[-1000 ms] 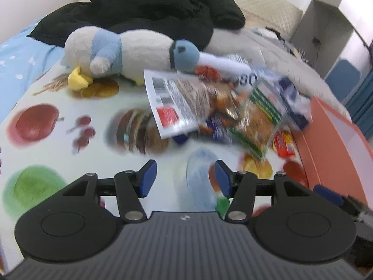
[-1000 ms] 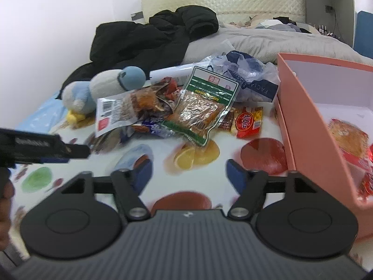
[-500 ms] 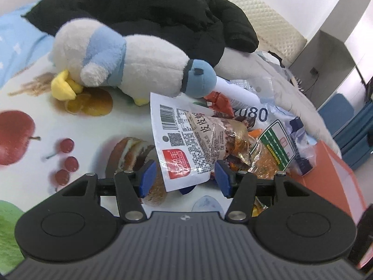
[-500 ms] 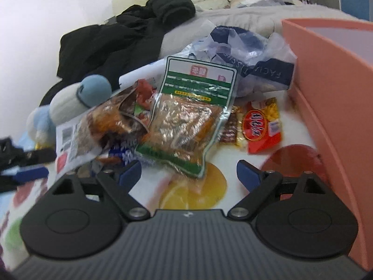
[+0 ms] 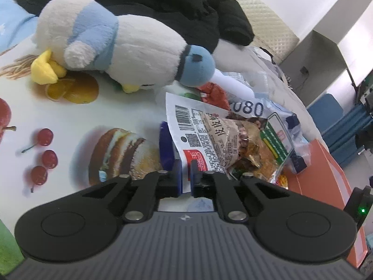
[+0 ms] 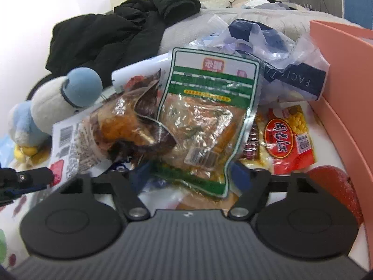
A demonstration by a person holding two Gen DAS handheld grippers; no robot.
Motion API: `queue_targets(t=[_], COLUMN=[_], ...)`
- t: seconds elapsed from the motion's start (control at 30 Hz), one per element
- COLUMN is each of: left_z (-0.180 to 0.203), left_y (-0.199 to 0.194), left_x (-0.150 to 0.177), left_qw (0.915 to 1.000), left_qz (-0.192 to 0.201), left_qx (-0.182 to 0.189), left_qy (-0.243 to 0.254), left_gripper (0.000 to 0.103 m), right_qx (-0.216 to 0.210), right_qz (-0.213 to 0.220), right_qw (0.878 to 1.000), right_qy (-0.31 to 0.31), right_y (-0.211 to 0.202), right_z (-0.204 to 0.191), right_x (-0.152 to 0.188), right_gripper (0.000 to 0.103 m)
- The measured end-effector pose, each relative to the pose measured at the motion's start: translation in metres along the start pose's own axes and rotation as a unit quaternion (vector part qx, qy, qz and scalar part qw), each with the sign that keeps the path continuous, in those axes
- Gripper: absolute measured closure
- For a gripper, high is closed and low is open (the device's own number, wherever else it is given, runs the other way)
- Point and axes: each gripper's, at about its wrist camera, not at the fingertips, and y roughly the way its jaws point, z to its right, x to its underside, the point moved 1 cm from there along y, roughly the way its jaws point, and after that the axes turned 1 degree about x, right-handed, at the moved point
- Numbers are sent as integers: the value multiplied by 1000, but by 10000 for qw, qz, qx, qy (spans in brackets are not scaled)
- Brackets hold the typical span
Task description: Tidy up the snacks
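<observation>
On the fruit-print bed cover, your left tool (image 5: 185, 175) has just pinched shut on the crinkly white snack bag (image 5: 209, 140). Your right tool (image 6: 188, 175), closing, sits half open around the shiny green-edged packet (image 6: 205, 121).

surface: bed cover (image 5: 121, 114) printed with fruit and burger pictures is carrying everything
plush: white-and-blue plush penguin (image 5: 121, 44) is lying on its side on the cover
clothing: black jacket (image 6: 121, 30) is sitting heaped behind the plush
snack pile: barcode snack pack (image 5: 209, 144) and green-bordered snack pack (image 6: 205, 119) are overlapping mid-cover
red pack: red corn snack pack (image 6: 289, 140) is lying flat just beside the pile
bag: crumpled plastic bag (image 6: 279, 65) is resting behind the packs
box: orange box (image 6: 345, 74) is standing at the cover's right side
</observation>
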Motion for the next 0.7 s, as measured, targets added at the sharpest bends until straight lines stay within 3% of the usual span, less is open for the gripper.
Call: queue_targets(t=[0.1,0.2,0.27,0.7], left_z=[6,11,13,11], left_y=[-3,-10,-19,-81], left_x=[2,5,8,42], left_qw=[9999,9999,9996,9990], left_qz=[40,47,107,257], left_qx=[51,57,-131,-361], left_qy=[82,113,217,108], left_gripper=[98,100,101,103], right_qx=[50,67,104,234], right_qz=[5,-30,-76,-325], right_qw=[10000,10000,9999,9988], right_qy=[-15,16,-9,-289], right_y=[-4,-10,-16,-77], right_z=[0,2,2,10], right_x=[0,1,2,31], right_gripper=[53,60,64,66])
